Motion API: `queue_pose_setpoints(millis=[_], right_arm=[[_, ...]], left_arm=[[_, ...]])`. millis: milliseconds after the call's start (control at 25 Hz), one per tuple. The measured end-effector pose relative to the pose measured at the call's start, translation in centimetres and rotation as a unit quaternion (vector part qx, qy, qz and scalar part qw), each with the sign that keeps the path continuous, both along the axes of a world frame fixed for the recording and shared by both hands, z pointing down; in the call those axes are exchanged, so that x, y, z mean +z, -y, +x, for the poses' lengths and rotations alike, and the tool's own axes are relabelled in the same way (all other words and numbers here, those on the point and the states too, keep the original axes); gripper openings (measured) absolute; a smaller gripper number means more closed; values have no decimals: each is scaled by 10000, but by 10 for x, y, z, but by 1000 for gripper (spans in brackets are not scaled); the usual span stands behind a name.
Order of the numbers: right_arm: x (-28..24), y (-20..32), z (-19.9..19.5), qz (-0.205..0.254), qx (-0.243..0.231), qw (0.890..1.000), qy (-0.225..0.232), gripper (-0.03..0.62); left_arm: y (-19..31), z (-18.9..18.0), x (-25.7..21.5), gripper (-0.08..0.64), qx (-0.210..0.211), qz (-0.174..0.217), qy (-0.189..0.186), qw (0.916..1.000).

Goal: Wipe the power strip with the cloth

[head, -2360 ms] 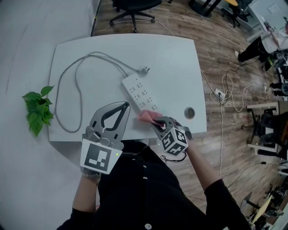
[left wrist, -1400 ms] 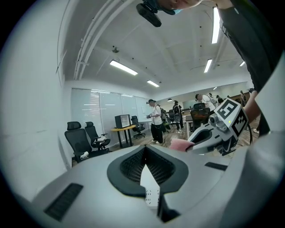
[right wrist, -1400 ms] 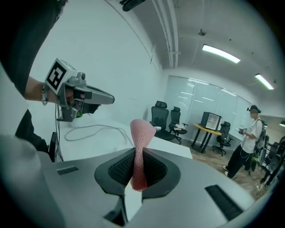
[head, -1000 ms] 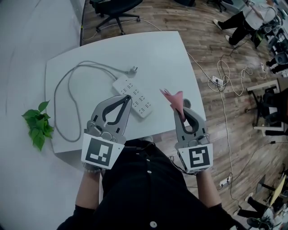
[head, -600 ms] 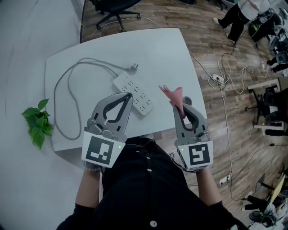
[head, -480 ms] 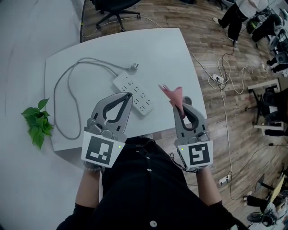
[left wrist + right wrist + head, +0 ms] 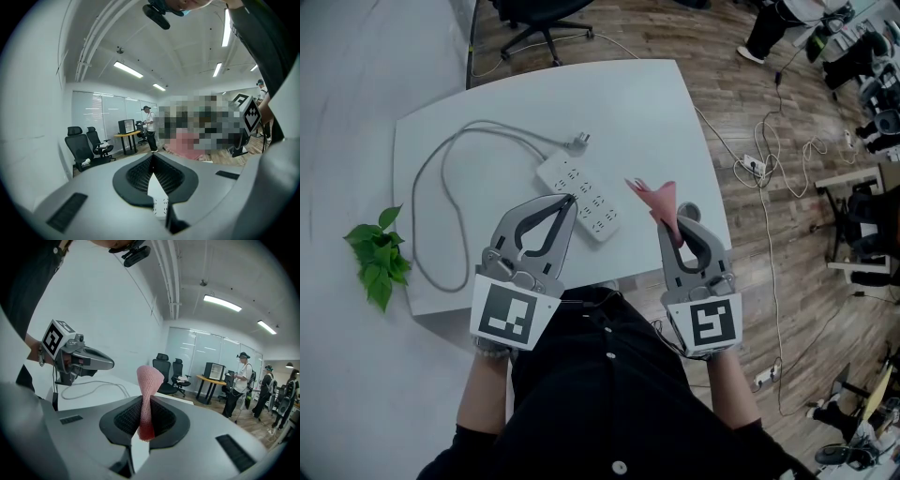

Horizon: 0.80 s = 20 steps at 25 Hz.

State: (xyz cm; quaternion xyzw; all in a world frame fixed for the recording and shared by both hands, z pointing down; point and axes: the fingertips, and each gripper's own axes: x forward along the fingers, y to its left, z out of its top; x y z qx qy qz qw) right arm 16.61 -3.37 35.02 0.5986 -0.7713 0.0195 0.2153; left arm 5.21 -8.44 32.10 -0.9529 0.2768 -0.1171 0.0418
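While the right tool [image 7: 676, 223] had been low at the near end of the power strip [image 7: 592, 204] a couple of seconds earlier, the head view showed it raised and upright, jaws pinched on the pink cloth [image 7: 657, 195], which stood free in the air and had drifted only slightly leftward in the last half second; I judged the cloth was off the strip and a fresh stroke still had to be set up. The strip lay slantwise on the tabletop [image 7: 628, 108], its plug [image 7: 578, 141] just beyond the far end and its cord [image 7: 415, 202] looping away left, well apart from the cloth. The left tool [image 7: 571, 199], jaws closed on nothing, had its tips over the strip's near long side. Bare surface lay open beyond and right of the strip, but the right tool hung close to the tabletop's right edge and a round hole [image 7: 688, 210]. From the left tool view, the left tool [image 7: 152, 157] showed its tips together, with only a sliver of white strip glimpsed beneath. From the right tool view, the right tool [image 7: 144, 402] clamped the cloth [image 7: 150, 376], whose top flopped loose above the jaws, with the left tool [image 7: 80, 360] well apart to the side.
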Motion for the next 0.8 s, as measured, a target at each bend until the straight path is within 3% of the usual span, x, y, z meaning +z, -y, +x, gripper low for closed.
queue_pose_setpoints(millis=[800], right_arm=[[-3,8,-3,48,-17,10000,9,57]], left_arm=[[2,-1,1,12,2,1,9,10000]])
